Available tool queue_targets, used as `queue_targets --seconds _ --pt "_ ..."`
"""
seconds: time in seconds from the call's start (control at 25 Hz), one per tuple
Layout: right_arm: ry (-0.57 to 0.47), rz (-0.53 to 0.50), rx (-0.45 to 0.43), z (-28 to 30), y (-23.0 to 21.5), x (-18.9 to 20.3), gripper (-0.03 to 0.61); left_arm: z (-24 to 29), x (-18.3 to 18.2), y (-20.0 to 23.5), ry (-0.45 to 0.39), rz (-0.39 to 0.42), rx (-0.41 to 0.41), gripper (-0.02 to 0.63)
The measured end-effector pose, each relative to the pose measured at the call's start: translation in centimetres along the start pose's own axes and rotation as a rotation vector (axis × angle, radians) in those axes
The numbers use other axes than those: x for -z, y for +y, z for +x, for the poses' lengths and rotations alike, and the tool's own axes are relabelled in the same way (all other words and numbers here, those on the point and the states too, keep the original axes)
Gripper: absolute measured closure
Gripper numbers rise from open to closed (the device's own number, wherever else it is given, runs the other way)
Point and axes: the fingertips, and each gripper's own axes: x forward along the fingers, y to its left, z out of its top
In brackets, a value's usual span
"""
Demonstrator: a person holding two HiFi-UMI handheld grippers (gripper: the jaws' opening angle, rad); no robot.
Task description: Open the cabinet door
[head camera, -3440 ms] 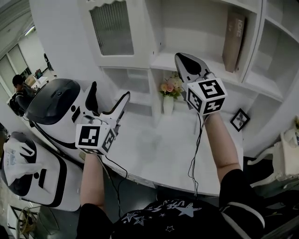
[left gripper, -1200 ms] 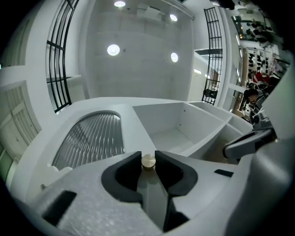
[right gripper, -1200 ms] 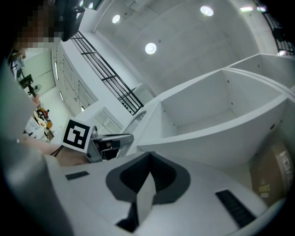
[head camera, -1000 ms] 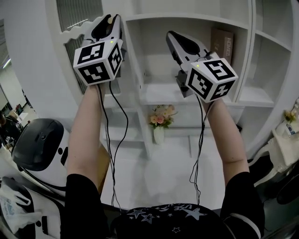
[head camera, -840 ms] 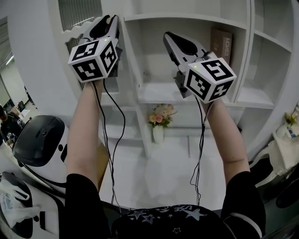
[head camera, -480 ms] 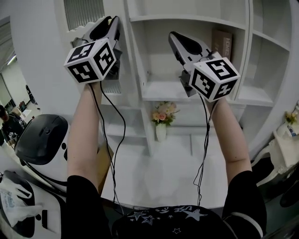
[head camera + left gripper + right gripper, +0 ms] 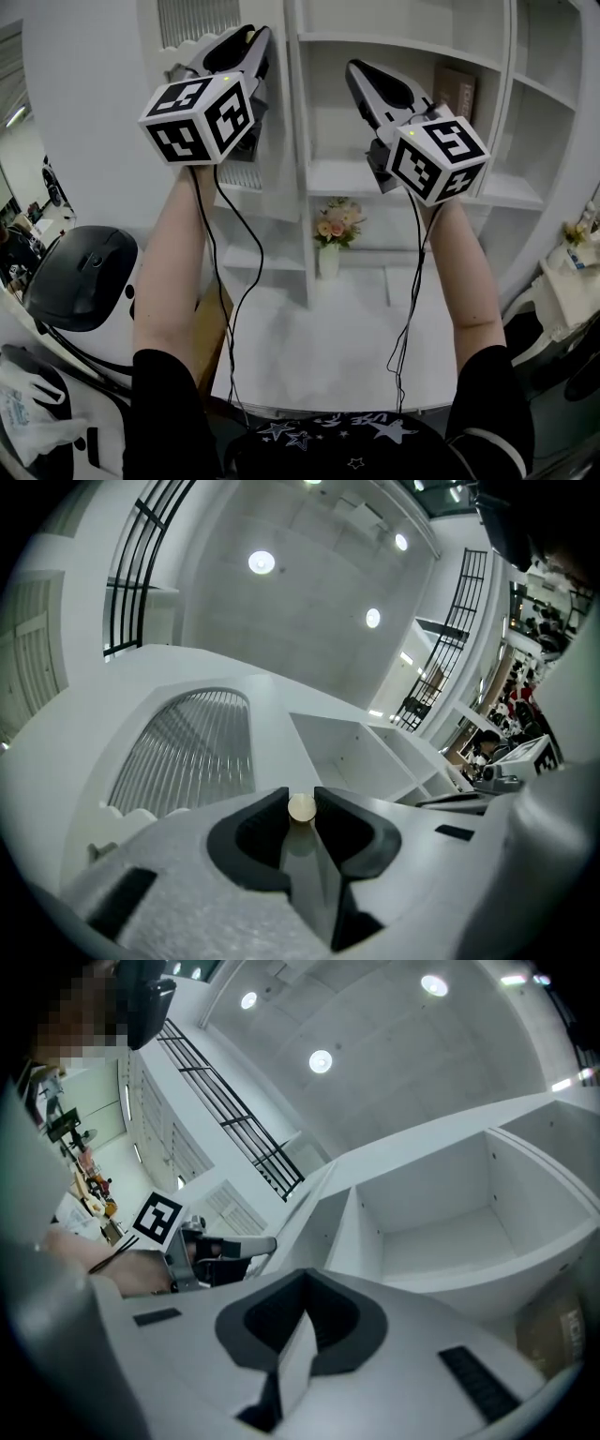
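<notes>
The left claw (image 7: 301, 797) is clamped on the cream knob (image 7: 302, 808) of the cabinet door (image 7: 192, 752). The right claw (image 7: 306, 1283) is closed, with nothing held.

The left gripper (image 7: 246, 37) and right gripper (image 7: 359, 73) are white shells with black-lined jaws. Each carries a black-and-white marker cube (image 7: 199, 117) and a thin black cable (image 7: 228, 262). The person wears a black star-printed T-shirt (image 7: 328, 439).
</notes>
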Motion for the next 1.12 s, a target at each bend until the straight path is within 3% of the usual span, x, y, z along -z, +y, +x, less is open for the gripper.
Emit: queue_targets --seconds 0.4,0.88,1.12 --pt "0.015 -0.028 0.034 1.4 4.3 -1.1 0.572 -2.9 -2.2 0.1 -0.023 -0.018 0.102 0.520" --pt "-0.009 -0.070 0.073 2.4 9.4 -4.3 0.572 -8.2 -6.0 1.5 -0.077 -0.122 0.227 0.520" --pt "-0.030 -0.070 0.077 3.2 13.3 -5.5 0.572 -11.8 -8.0 3.3 -0.114 -0.259 0.300 0.518"
